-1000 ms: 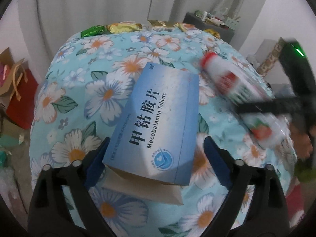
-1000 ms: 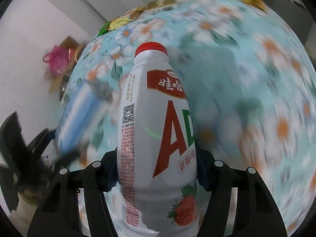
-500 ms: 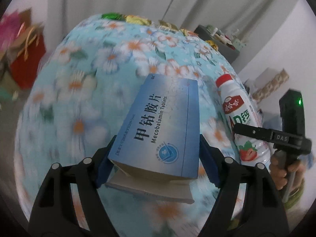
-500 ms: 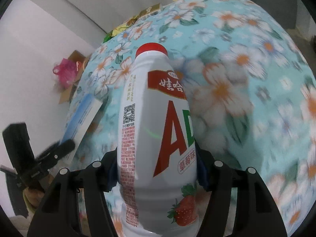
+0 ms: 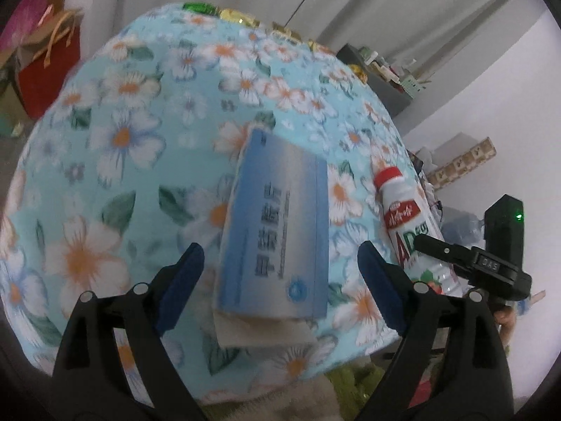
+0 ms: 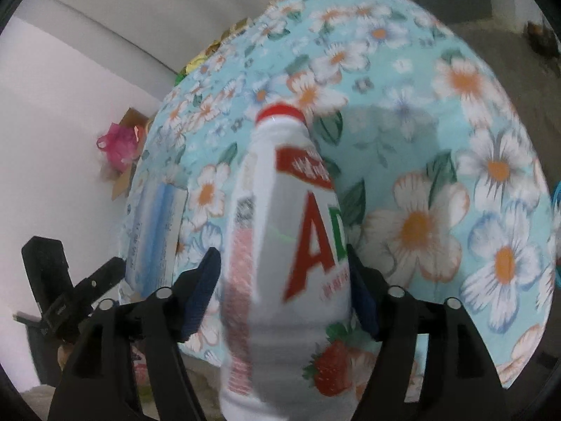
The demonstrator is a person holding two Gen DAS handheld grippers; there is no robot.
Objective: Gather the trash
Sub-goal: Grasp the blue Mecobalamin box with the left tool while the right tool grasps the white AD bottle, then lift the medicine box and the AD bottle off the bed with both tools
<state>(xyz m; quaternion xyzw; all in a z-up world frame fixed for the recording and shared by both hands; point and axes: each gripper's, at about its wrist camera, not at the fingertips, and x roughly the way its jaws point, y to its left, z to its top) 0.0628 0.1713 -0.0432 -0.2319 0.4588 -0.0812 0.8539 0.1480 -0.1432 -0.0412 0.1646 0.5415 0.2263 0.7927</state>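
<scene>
A blue and white tablet box hangs blurred between the jaws of my left gripper. The jaws are opening and there is a gap on each side of the box. A white drink bottle with a red cap and strawberry label sits between the jaws of my right gripper. These jaws are opening too, and the left pad stands off the bottle. Both items hover over the near edge of the flowered tablecloth. The box also shows in the right wrist view, and the bottle in the left wrist view.
Shiny candy wrappers lie along the table's far edge. A red gift bag stands on the floor at the left, a dark cabinet at the back right. Green and pale material shows under the near table edge.
Both grippers moved toward the near table edge and rolled. Both had been shut on their items; now the jaws stand wider and the box and bottle are blurred and loose.
</scene>
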